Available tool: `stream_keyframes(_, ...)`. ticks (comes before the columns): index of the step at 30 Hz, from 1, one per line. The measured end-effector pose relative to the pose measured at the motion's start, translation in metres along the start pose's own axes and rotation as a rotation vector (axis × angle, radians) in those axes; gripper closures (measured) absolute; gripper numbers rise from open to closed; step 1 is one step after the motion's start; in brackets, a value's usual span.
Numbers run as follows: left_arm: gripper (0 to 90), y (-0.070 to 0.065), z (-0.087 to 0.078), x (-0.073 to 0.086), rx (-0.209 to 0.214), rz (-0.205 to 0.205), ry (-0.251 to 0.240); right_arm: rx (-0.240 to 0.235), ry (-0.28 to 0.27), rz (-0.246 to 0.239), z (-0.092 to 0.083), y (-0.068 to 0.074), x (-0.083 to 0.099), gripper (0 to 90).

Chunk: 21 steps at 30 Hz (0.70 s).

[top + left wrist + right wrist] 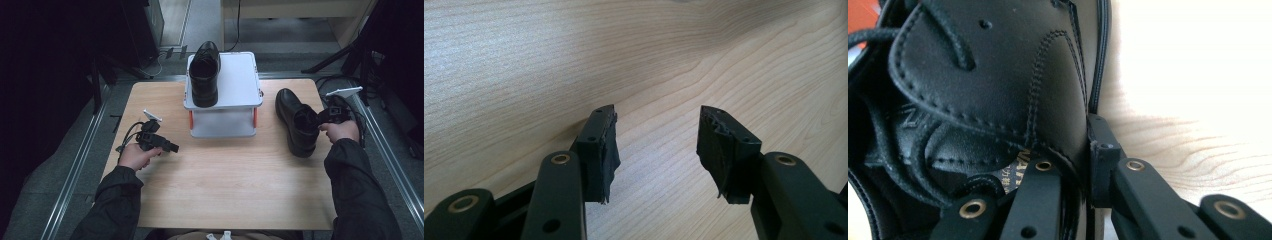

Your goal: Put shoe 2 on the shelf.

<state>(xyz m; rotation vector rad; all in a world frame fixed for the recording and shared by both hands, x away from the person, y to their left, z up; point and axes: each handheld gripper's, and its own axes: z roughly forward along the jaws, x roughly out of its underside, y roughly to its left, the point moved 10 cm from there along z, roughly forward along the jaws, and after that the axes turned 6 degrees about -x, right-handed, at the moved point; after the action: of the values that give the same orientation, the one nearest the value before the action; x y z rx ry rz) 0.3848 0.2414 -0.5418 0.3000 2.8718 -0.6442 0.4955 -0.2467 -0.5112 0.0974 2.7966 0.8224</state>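
Gripping shoe (296, 121) wall, right tool (320, 118) level

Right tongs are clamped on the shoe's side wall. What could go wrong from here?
1. The right tongs pinch only the thin collar of the shoe; the soft leather may slip or fold, and the shoe may tilt toe-down.
2. The box already holds the other shoe; a swinging shoe might knock it.
3. The left tongs are open, giving no support.
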Motion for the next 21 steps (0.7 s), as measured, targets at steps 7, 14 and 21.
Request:
stream_keyframes(7,49.9,0.000,0.000,0.000,0.006,0.004,0.005,-0.020,-0.027,0.007,-0.023,0.021,-0.021,86.1)
stream_keyframes(14,49.9,-0.001,0.001,0.002,0.005,0.011,0.008,-0.013,-0.038,-0.010,-0.043,0.052,-0.041,86.0)
stream_keyframes(21,50.0,-0.002,0.000,0.002,0.015,0.010,0.008,0.025,-0.065,-0.042,-0.065,0.086,-0.058,86.1)
